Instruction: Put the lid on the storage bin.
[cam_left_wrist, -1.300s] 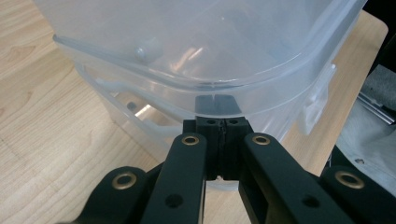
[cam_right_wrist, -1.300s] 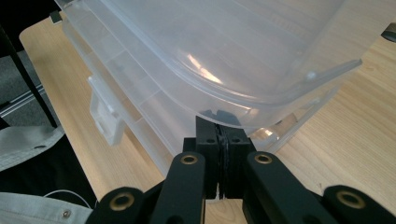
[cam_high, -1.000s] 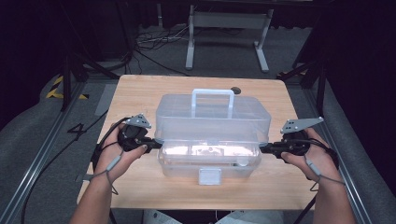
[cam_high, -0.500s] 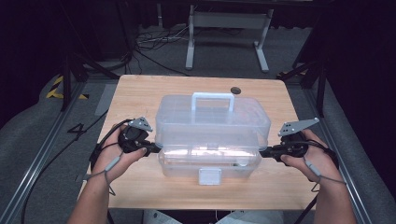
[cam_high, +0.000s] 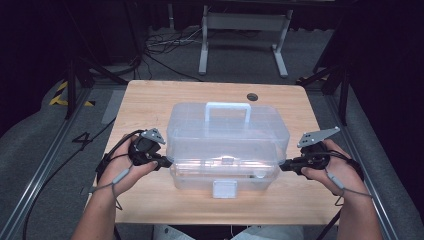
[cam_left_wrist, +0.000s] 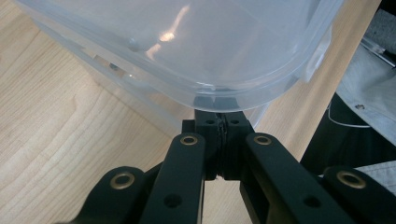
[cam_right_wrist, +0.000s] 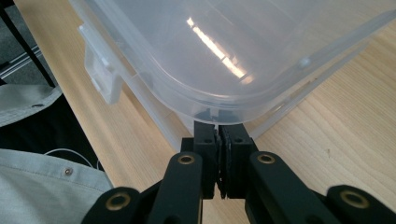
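Wooden table in a dark room: from the high view, a clear plastic storage box lies lengthwise between left gripper and right gripper, latch toward the person. Left gripper view: jaws together, tips under the lid's rim. Right gripper view: jaws together, likewise beneath the lid

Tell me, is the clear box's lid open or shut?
Partly open: the lid is raised at the front, leaving a gap above the box.
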